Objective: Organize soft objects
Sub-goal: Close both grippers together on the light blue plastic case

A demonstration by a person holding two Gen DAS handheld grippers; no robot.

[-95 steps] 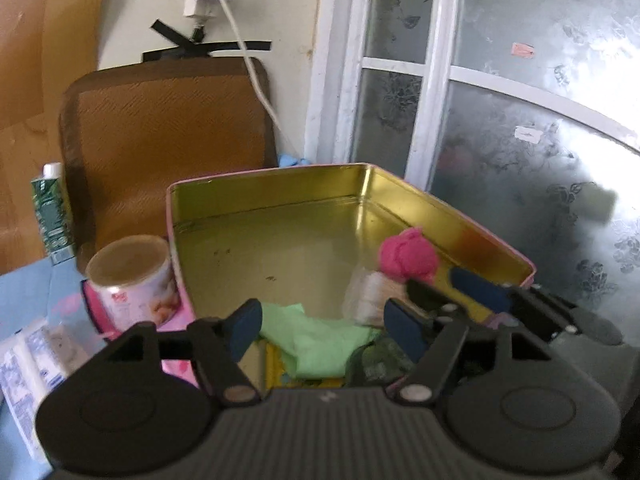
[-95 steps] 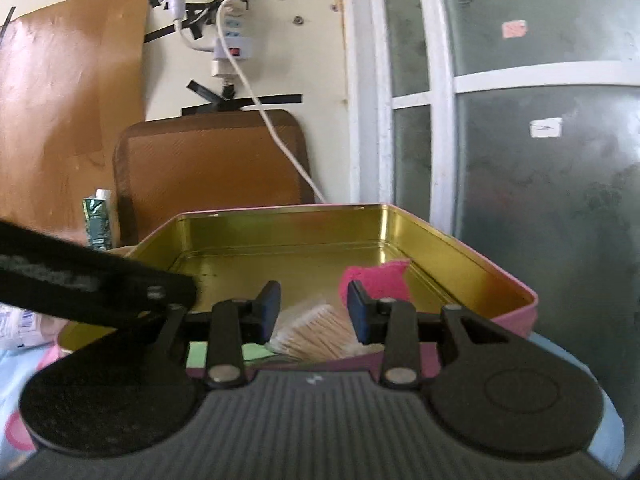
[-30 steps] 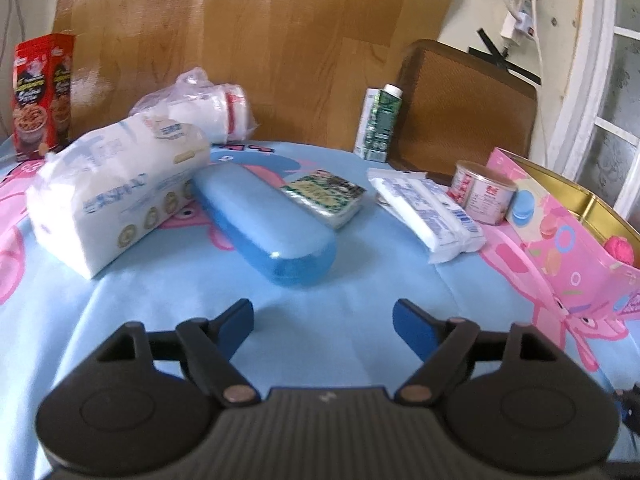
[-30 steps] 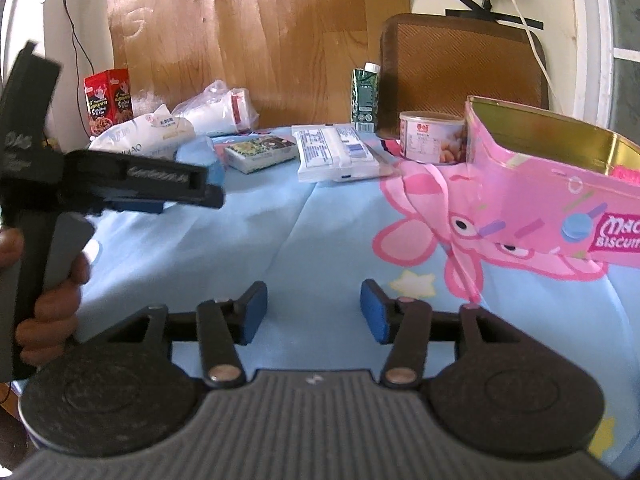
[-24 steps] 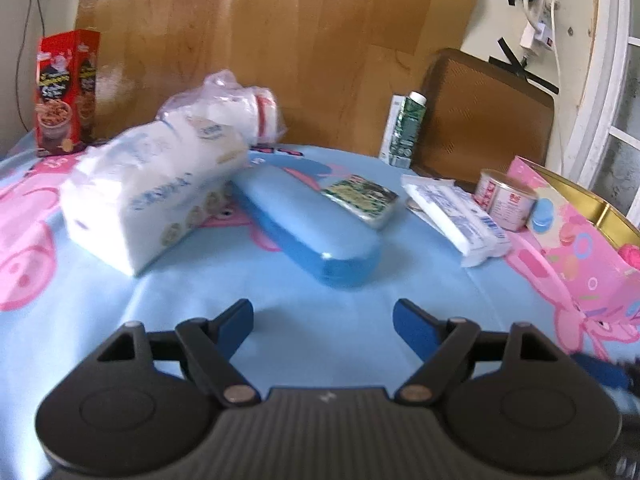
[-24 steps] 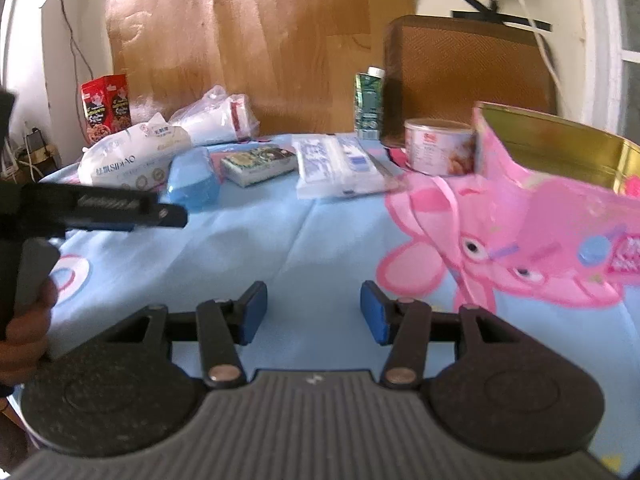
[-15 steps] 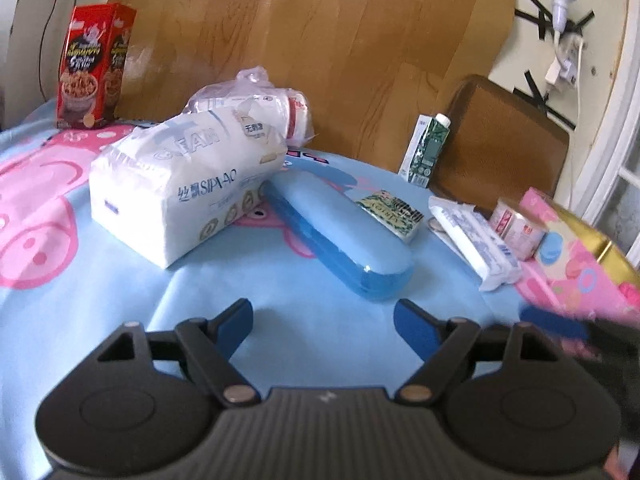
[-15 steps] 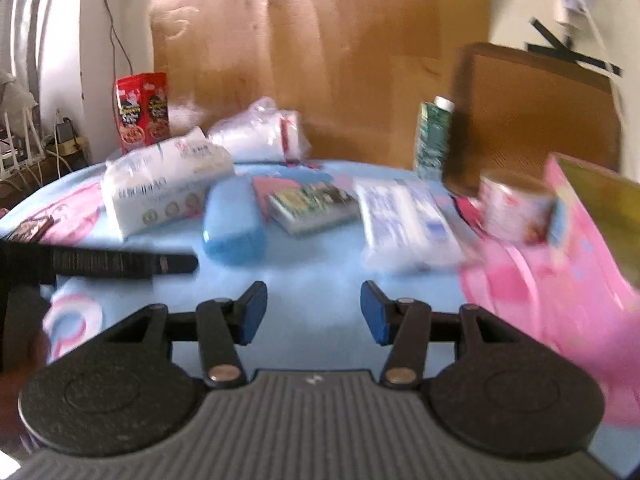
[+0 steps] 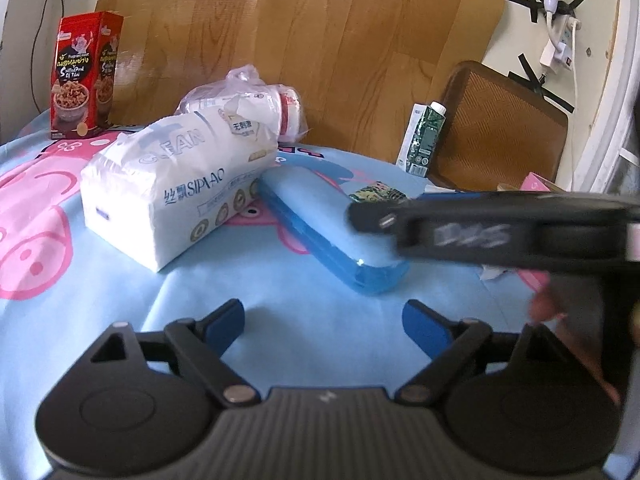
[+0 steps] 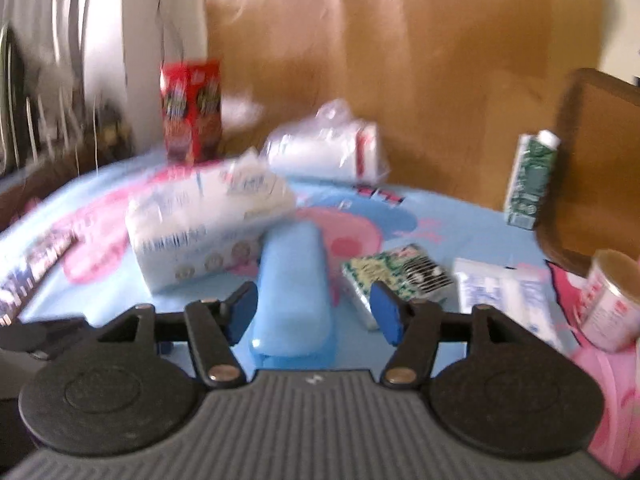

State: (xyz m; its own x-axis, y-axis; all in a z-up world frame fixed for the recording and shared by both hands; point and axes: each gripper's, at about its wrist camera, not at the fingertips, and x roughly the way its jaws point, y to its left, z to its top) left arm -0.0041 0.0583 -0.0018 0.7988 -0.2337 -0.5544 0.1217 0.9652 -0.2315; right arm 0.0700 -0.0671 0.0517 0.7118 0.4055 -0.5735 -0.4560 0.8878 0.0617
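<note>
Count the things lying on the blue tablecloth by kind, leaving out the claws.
Soft tissue and wipe packs: 4
Cartons and boxes: 2
Blue hard case: 1
Tin can: 1
Total: 8

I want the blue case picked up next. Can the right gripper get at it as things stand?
Probably yes: the blue case lies just ahead of the right gripper, whose empty jaws are opening, with nothing between them and it.

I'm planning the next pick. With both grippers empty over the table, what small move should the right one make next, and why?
Probably ease the right gripper forward and down over the blue case. The case lies lengthwise between its fingers, which are opening and not touching it.
</note>
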